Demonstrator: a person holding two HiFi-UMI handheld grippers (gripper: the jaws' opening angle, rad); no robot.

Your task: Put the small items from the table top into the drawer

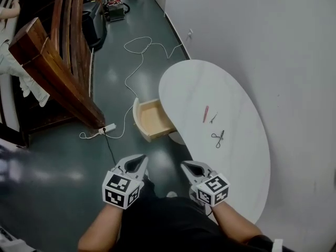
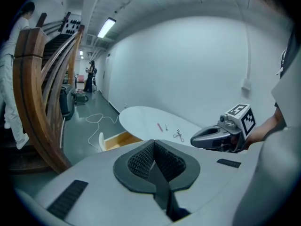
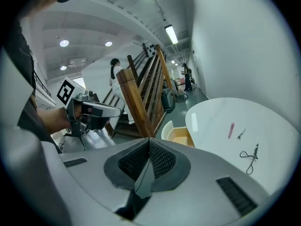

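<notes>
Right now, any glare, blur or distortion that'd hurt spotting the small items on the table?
Head view: even light, no glare on the table, pink stick and scissors-like tool crisp; lamp reflections on the floor. Left gripper view: heavy fisheye, dark corners, items tiny. Right gripper view: same fisheye, a lamp streak on the table by the drawer, clear of the items.

The drawer [image 1: 149,117] has its inner end tucked under the table [image 1: 231,83], so that bit's hidden. The tiny dark item [image 1: 213,118] next to the pink stick [image 1: 206,113] is too small to identify. A person in white [image 1: 11,67] gets cut off at the left edge.
</notes>
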